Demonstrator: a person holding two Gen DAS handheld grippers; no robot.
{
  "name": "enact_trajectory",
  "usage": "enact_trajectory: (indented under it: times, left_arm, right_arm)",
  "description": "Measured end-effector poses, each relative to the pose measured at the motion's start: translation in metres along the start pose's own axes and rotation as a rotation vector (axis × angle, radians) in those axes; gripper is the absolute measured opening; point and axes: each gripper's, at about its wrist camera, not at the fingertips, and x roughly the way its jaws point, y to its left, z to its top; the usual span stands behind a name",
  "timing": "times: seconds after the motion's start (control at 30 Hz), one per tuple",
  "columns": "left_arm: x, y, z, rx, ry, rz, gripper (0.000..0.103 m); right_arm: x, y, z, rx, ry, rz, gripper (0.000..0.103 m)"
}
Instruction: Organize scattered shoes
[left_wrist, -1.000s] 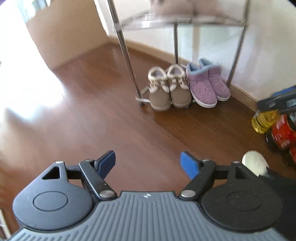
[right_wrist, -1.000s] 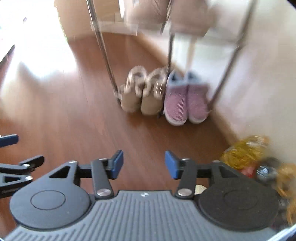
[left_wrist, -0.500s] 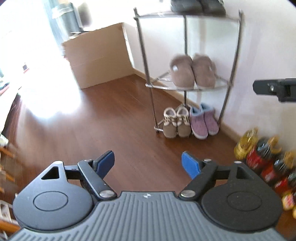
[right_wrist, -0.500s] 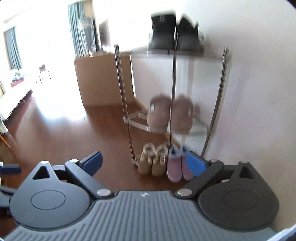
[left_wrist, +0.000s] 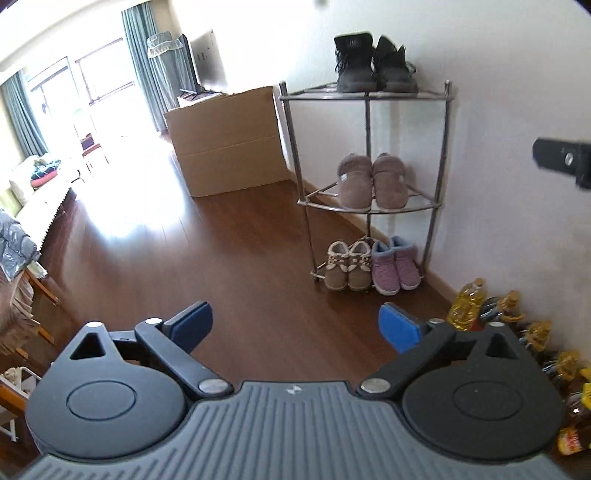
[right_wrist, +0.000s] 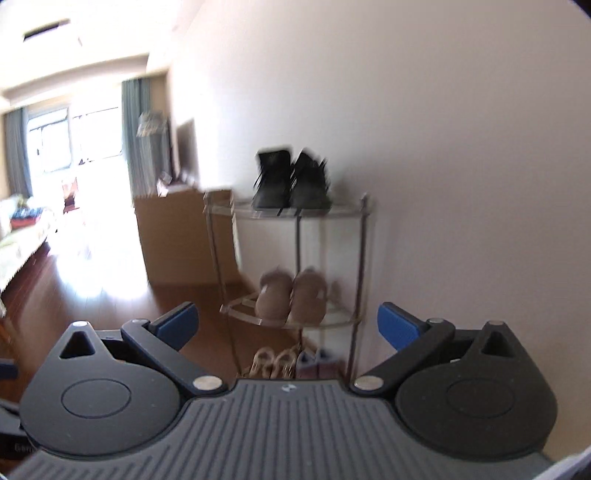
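Observation:
A three-tier metal corner rack (left_wrist: 293, 155) stands against the wall. Black boots (left_wrist: 373, 66) sit on its top shelf and tan furry slippers (left_wrist: 373, 181) on the middle shelf. At floor level are small beige boots (left_wrist: 347, 264) and purple slippers (left_wrist: 395, 266). My left gripper (left_wrist: 295, 321) is well back from the rack and high above the floor; its jaws are opening with nothing between them. My right gripper (right_wrist: 288, 321) is open and empty, facing the rack (right_wrist: 218, 258), the black boots (right_wrist: 291, 184) and the tan slippers (right_wrist: 291, 299).
A large cardboard box (left_wrist: 225, 140) stands left of the rack. Several oil bottles (left_wrist: 498, 314) line the wall at the lower right. Dark wood floor (left_wrist: 221, 266) spreads in front. A sofa edge (left_wrist: 40, 206) and a wooden chair (left_wrist: 26, 295) are at the left.
Both grippers have risen and backed away from the rack, so the upper shelves and the room came into view. Both pairs of jaws have spread wider.

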Motion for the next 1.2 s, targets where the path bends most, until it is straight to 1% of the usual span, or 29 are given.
enact_trajectory:
  times: [0.13, 0.2, 0.27, 0.37, 0.5, 0.57, 0.63, 0.73, 0.83, 0.97, 1.2]
  left_arm:
    - [-0.028, 0.006, 0.013, 0.024, -0.051, 0.013, 0.099]
    - [-0.036, 0.011, 0.017, 0.034, -0.059, -0.001, 0.099]
    - [-0.046, 0.014, 0.019, 0.036, -0.054, -0.009, 0.099]
    - [-0.067, 0.03, 0.018, 0.025, -0.069, -0.025, 0.099]
    - [-0.077, 0.04, 0.009, 0.027, -0.053, -0.05, 0.099]
    - [-0.078, 0.041, 0.002, 0.03, -0.033, -0.047, 0.099]
    - [-0.083, 0.044, -0.002, 0.034, -0.023, -0.056, 0.099]
    - [-0.092, 0.046, -0.005, 0.043, -0.032, -0.058, 0.099]
    - [-0.097, 0.047, -0.003, 0.024, -0.037, -0.047, 0.099]
    - [-0.094, 0.041, 0.0, -0.002, -0.011, -0.056, 0.099]
    - [-0.083, 0.007, 0.004, -0.016, 0.032, -0.057, 0.099]
  right_arm:
    - [-0.026, -0.003, 0.016, 0.095, -0.025, 0.0, 0.102]
    - [-0.033, 0.0, 0.018, 0.138, 0.001, 0.002, 0.102]
    - [-0.034, 0.002, 0.02, 0.154, 0.024, -0.002, 0.102]
    - [-0.038, 0.017, 0.014, 0.121, 0.06, -0.018, 0.102]
    - [-0.04, 0.03, -0.003, 0.07, 0.089, -0.049, 0.102]
    - [-0.043, 0.033, -0.015, 0.083, 0.139, -0.055, 0.102]
    - [-0.042, 0.033, -0.021, 0.101, 0.169, -0.058, 0.102]
    - [-0.046, 0.031, -0.026, 0.114, 0.185, -0.059, 0.102]
    - [-0.047, 0.027, -0.028, 0.109, 0.198, -0.044, 0.102]
    - [-0.047, 0.018, -0.031, 0.089, 0.206, -0.034, 0.102]
    - [-0.046, -0.007, -0.032, 0.038, 0.221, -0.032, 0.102]
